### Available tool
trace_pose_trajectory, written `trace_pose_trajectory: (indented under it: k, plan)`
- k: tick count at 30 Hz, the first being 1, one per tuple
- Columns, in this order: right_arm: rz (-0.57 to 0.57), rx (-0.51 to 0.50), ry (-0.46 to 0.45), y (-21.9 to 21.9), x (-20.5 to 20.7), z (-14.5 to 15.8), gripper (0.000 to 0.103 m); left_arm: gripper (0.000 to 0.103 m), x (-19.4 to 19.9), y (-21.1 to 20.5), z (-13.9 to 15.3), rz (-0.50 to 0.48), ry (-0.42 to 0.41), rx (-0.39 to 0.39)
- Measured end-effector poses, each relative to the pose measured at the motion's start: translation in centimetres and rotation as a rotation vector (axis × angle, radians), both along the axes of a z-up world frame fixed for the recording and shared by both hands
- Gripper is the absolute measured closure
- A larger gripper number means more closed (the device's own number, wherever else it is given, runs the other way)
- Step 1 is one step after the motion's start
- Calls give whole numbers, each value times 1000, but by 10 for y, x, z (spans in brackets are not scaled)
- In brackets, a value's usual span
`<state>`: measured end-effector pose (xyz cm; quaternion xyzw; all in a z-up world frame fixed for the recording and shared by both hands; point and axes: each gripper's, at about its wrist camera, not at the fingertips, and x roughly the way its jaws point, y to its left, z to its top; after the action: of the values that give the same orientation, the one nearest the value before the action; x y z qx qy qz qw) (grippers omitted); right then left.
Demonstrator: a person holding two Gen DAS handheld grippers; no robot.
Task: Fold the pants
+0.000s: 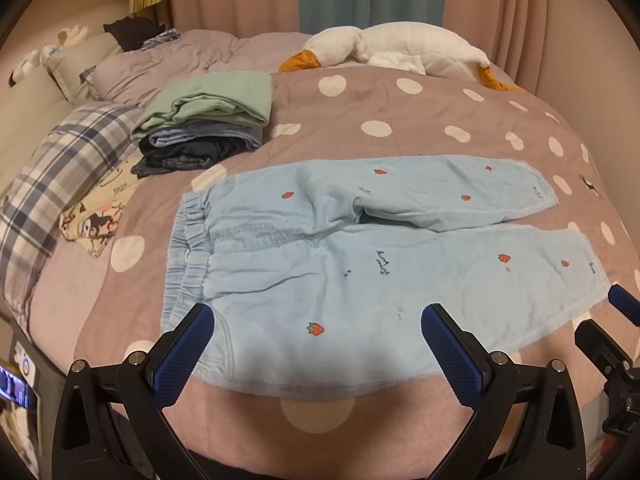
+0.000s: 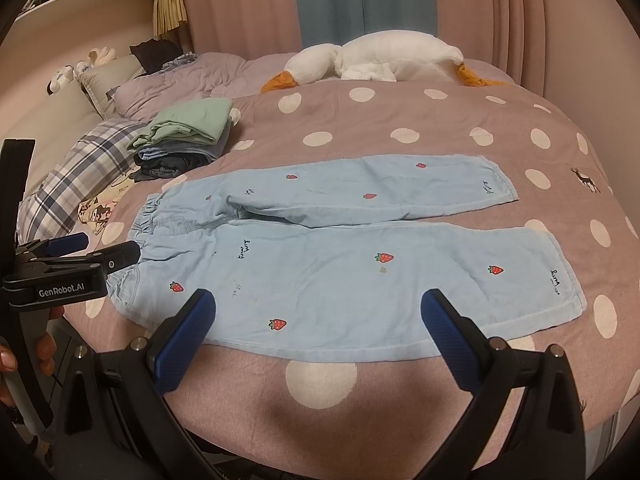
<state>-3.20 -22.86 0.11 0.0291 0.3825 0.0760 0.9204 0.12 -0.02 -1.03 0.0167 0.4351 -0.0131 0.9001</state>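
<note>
Light blue pants (image 1: 340, 248) with small red strawberries lie flat on the bed, waistband to the left, both legs stretched to the right, also in the right wrist view (image 2: 340, 256). My left gripper (image 1: 318, 314) is open and empty, hovering over the near waist and hip part. My right gripper (image 2: 320, 300) is open and empty over the near leg. The left gripper also shows in the right wrist view (image 2: 110, 246) beside the waistband, and the right gripper shows at the left wrist view's right edge (image 1: 608, 312) near the leg hem.
A stack of folded clothes (image 1: 208, 128) with a green piece on top sits beyond the waistband. A plaid pillow (image 1: 60, 176) and a cartoon-print cloth (image 1: 100, 212) lie to the left. A white goose plush (image 1: 400, 50) lies at the far side. The pink dotted blanket (image 1: 400, 120) covers the bed.
</note>
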Motion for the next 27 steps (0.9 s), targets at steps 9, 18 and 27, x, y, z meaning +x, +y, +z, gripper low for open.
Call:
trace_pose_trajectory:
  k: [9, 18, 27]
  plan:
    - [0, -3, 1, -1, 0, 0, 0, 0, -1, 1, -1, 0, 7, -6]
    - [1, -4, 3, 1, 0, -2, 0, 0, -1, 1, -1, -1, 8, -2]
    - [3, -7, 5, 2, -1, -3, 0, 0, -1, 1, -2, -1, 10, -2]
